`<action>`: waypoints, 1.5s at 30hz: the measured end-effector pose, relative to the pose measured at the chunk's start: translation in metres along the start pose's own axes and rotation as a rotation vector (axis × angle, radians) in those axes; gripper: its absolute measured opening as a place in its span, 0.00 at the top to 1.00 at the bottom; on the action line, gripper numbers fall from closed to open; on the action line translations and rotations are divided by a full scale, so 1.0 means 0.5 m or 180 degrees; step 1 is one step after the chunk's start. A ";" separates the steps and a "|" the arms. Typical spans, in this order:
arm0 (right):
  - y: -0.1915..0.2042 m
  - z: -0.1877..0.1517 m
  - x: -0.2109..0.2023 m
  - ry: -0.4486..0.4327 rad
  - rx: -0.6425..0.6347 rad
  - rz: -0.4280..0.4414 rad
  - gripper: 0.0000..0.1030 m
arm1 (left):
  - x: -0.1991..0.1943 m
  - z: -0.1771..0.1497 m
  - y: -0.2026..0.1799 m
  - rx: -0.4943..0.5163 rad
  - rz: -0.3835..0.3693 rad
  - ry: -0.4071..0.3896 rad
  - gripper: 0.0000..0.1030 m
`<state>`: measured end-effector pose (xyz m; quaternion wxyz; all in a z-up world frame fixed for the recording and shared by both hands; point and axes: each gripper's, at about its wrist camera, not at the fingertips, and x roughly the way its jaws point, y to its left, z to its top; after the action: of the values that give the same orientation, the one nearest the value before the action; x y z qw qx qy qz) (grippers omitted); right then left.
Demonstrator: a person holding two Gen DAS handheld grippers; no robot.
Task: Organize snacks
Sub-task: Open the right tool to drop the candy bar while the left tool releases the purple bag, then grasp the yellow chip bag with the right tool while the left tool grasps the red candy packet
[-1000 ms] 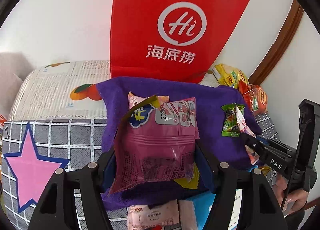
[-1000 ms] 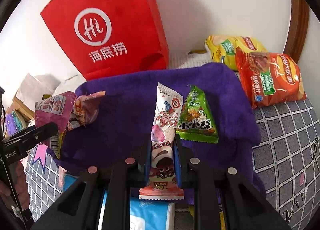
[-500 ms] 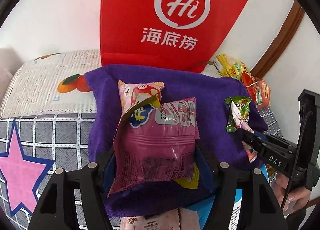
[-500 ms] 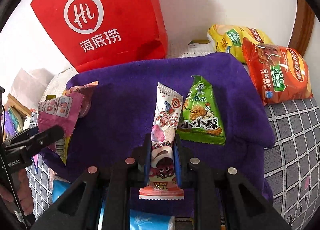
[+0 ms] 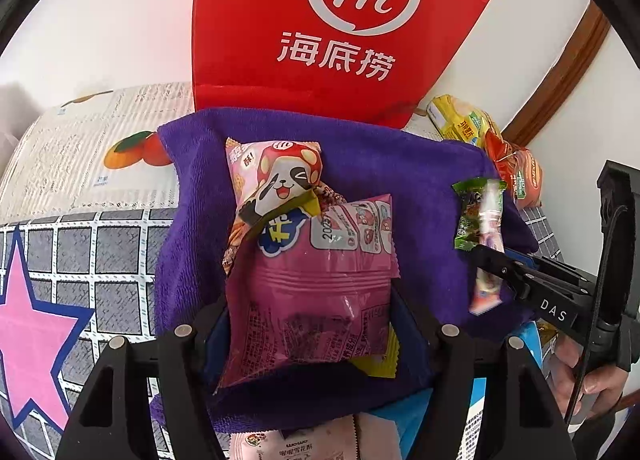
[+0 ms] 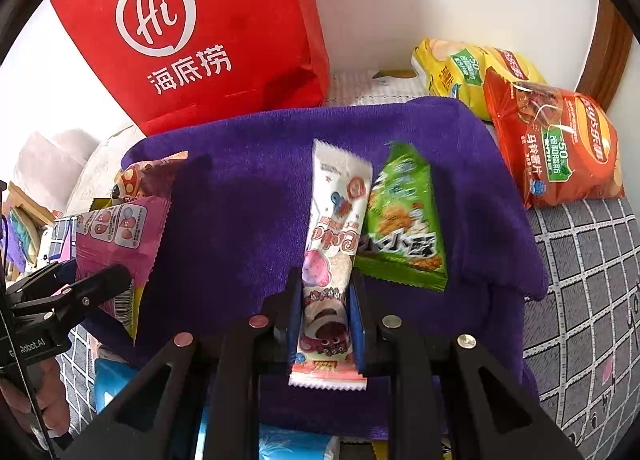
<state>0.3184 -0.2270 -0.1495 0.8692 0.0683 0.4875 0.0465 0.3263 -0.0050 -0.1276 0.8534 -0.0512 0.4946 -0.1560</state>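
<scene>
My left gripper (image 5: 310, 316) is shut on a magenta snack bag (image 5: 320, 260), which it holds low over a purple towel (image 5: 400, 164). A pink panda-print packet (image 5: 276, 176) lies on the towel just behind the bag. My right gripper (image 6: 326, 300) has a long white snack bar (image 6: 336, 212) between its pads. Its jaws are opening, and the pads still touch the bar. A green packet (image 6: 404, 220) lies on the towel (image 6: 248, 212) to the right of the bar. In the right wrist view the left gripper (image 6: 100, 288) shows at the left edge.
A red paper bag (image 6: 192, 32) stands against the wall behind the towel. A yellow chip bag (image 6: 460, 68) and an orange one (image 6: 560, 148) lie at the back right. A blue pack (image 6: 116, 380) and a white-pink packet (image 5: 296, 448) lie under the towel's near edge. A hand (image 5: 592, 380) grips the right tool.
The left gripper has sunk toward the towel with the magenta bag, and more of the panda packet now shows behind it. The right gripper tipped slightly lower with the bar still in it.
</scene>
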 end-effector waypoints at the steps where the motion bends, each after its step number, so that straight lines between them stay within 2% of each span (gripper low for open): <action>1: 0.002 0.000 -0.002 -0.0001 -0.0011 -0.0003 0.76 | 0.001 0.000 -0.001 -0.0003 -0.0004 0.0009 0.33; 6: 0.006 -0.003 -0.021 -0.0045 -0.0027 0.0040 0.59 | 0.001 -0.005 -0.007 0.0024 0.0039 0.0106 0.31; 8: 0.009 -0.005 -0.034 -0.0084 -0.0039 0.0049 0.57 | -0.001 -0.007 -0.011 0.0050 0.0093 0.0143 0.29; 12: 0.016 -0.012 -0.071 -0.0195 -0.0027 0.0004 0.57 | -0.025 -0.014 -0.016 0.0095 0.0122 0.0091 0.25; 18: 0.016 -0.033 -0.155 -0.0389 -0.0008 -0.0102 0.57 | -0.082 -0.019 -0.019 0.0052 0.0165 -0.0041 0.25; 22: 0.004 -0.065 -0.218 -0.0639 0.0001 -0.0293 0.57 | -0.134 -0.030 -0.020 0.0022 0.0177 -0.0179 0.25; 28: -0.050 -0.132 -0.267 -0.0528 0.0012 -0.0246 0.57 | -0.187 -0.054 -0.020 -0.0073 0.0145 -0.0277 0.25; 34: -0.082 -0.198 -0.247 -0.0361 0.0029 -0.0233 0.57 | -0.209 -0.087 -0.025 -0.0087 0.0188 -0.0294 0.25; 38: -0.089 -0.230 -0.204 -0.0288 -0.0063 -0.0262 0.50 | -0.201 -0.099 -0.021 -0.0106 0.0287 -0.0251 0.25; 44: -0.090 -0.247 -0.149 -0.0267 -0.0136 -0.0134 0.47 | -0.194 -0.105 -0.001 -0.0120 0.0375 -0.0207 0.25; 45: -0.087 -0.246 -0.143 -0.0286 -0.0163 -0.0135 0.44 | -0.193 -0.105 0.003 -0.0124 0.0376 -0.0200 0.25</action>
<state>0.1769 -0.2715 -0.1597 0.8925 0.0377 0.4480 0.0374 0.2368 0.0307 -0.0746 0.8751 -0.0434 0.4727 -0.0940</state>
